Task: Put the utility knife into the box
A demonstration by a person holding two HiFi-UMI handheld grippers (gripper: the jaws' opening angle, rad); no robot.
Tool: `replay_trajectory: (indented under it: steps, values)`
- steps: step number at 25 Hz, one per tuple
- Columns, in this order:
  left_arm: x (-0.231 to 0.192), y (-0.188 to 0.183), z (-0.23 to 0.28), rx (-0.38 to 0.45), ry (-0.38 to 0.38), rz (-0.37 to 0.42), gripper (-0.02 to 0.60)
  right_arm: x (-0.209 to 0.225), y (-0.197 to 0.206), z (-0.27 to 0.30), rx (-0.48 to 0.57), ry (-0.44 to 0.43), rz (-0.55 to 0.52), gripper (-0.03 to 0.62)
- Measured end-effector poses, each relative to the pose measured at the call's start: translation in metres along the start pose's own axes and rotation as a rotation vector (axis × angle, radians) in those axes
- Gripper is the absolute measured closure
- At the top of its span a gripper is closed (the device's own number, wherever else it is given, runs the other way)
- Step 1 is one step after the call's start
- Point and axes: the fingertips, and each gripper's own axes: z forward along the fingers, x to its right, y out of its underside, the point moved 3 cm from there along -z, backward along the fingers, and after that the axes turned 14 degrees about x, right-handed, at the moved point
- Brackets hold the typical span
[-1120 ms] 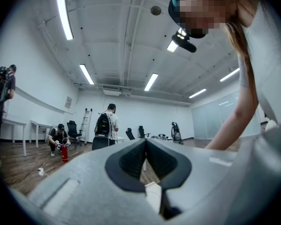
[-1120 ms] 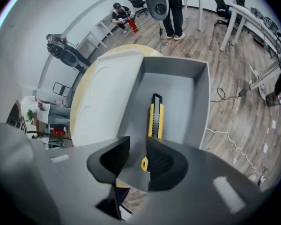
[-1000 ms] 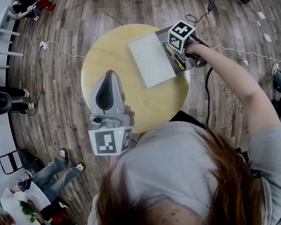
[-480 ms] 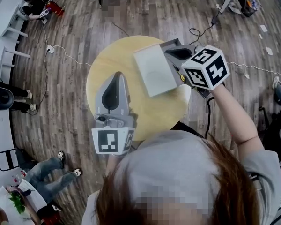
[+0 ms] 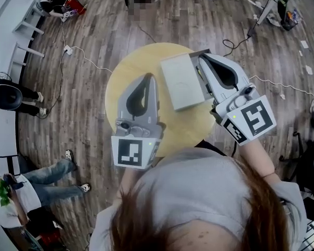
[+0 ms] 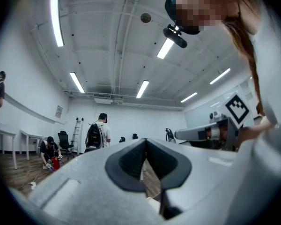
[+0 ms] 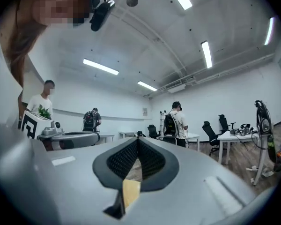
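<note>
L tongs (image 5: 149,76) hang over the round wood desk (image 5: 124,85), just left of the box (image 5: 198,53), tips pointing away from the person. In the L gripper view the L tongs (image 6: 146,140) are closed tip to tip w/ nothing btwn them.

R tongs (image 5: 201,57) sit over the box's open right side, beside the white lid (image 5: 182,81) that covers most of the box. In the R gripper view the R tongs (image 7: 138,138) are also pressed together and empty.

Knife (image 5: 199,73): only a thin yellowish sliver shows, inside the box's open strip btwn the lid and the R tongs; the rest is hidden under the R gripper. Neither gripper touches it as far as can be seen.

The box lies at the desk's far-right edge. White cable (image 5: 89,56) runs across the wood floor to the left. A seated person (image 5: 39,179) is at lower left.
</note>
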Motion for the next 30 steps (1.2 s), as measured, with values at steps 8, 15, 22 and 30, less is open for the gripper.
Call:
replay_trajectory:
  steps: [8, 15, 22, 30]
  values:
    - [0.008, 0.001, -0.003, -0.012, -0.050, 0.001, 0.588, -0.002, -0.003, -0.012, 0.024, -0.022, 0.011, 0.589]
    - [0.020, -0.006, -0.014, -0.005, -0.076, 0.025, 0.588, -0.009, -0.002, -0.020, 0.042, -0.078, 0.041, 0.589]
    - [0.038, -0.019, -0.036, 0.010, -0.057, 0.033, 0.588, -0.026, -0.011, -0.044, 0.060, -0.065, 0.041, 0.589]
    - [0.059, -0.057, -0.095, 0.020, -0.014, 0.033, 0.588, -0.086, -0.031, -0.088, 0.073, -0.030, 0.012, 0.589]
